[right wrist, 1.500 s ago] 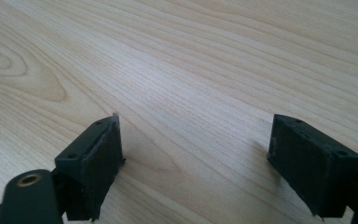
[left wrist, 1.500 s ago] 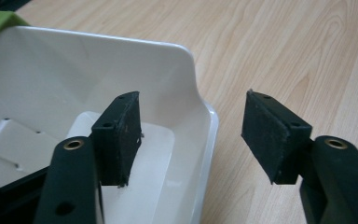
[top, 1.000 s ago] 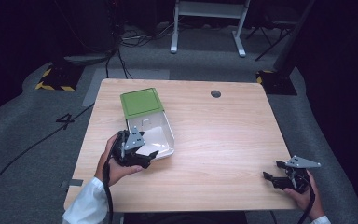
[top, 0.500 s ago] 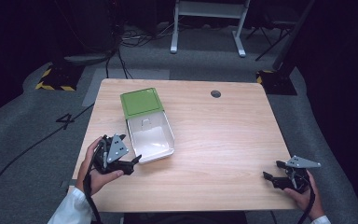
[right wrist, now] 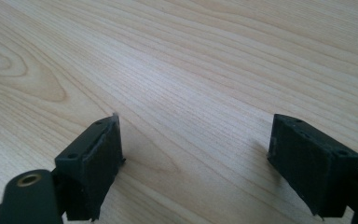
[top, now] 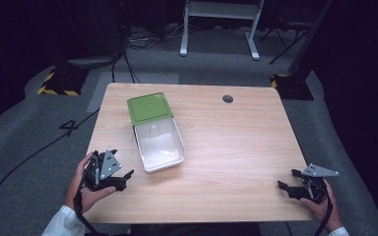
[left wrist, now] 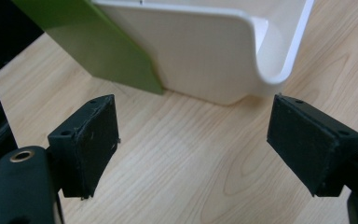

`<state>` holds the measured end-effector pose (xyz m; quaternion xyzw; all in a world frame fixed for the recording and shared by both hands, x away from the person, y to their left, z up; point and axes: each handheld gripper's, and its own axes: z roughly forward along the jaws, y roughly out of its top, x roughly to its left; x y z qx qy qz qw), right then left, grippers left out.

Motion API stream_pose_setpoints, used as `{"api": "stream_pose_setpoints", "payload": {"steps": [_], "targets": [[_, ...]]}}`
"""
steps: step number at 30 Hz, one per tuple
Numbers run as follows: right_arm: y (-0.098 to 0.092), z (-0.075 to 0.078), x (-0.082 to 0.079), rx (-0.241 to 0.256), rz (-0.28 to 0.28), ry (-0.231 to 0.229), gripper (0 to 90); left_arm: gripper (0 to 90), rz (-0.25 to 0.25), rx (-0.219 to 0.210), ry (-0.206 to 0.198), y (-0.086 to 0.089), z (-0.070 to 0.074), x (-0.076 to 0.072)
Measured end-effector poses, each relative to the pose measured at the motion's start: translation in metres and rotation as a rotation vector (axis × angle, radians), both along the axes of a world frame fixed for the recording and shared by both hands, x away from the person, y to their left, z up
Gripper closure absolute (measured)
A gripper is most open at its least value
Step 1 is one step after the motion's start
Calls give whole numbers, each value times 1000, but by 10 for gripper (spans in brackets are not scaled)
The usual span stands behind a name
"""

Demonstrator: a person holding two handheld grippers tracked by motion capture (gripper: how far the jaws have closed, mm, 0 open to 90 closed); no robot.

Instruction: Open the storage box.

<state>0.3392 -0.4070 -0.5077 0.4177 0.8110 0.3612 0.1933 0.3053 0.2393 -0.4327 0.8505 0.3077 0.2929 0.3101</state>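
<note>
High view, white box with green lid at 10 o'clock, left gripper just beside it, jaws spread, right gripper at 4 o'clock, jaws spread.

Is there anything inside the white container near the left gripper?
The high view shows the white container holding nothing on its bare floor. Its green lid lies open behind it; whatever is beneath the lid is covered.

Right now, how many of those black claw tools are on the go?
2. The left claw sits near the table's front-left corner, beside the white box; the right claw sits near the front-right corner.
</note>
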Motion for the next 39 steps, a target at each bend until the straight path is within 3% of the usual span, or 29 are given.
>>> {"api": "stream_pose_setpoints", "payload": {"steps": [11, 21, 25, 27, 39], "targets": [[0, 0, 0, 0, 1, 0, 176, 166, 65, 7, 112, 20, -38, 6], [0, 0, 0, 0, 1, 0, 176, 165, 167, -118, 210, 41, -69, 5], [0, 0, 0, 1, 0, 0, 176, 162, 186, -174, 217, 49, -73, 3], [0, 0, 0, 0, 0, 0, 176, 163, 203, -224, 245, 52, -75, 2], [0, 0, 0, 1, 0, -1, 176, 158, 216, -221, 245, 54, -75, 1]]}}
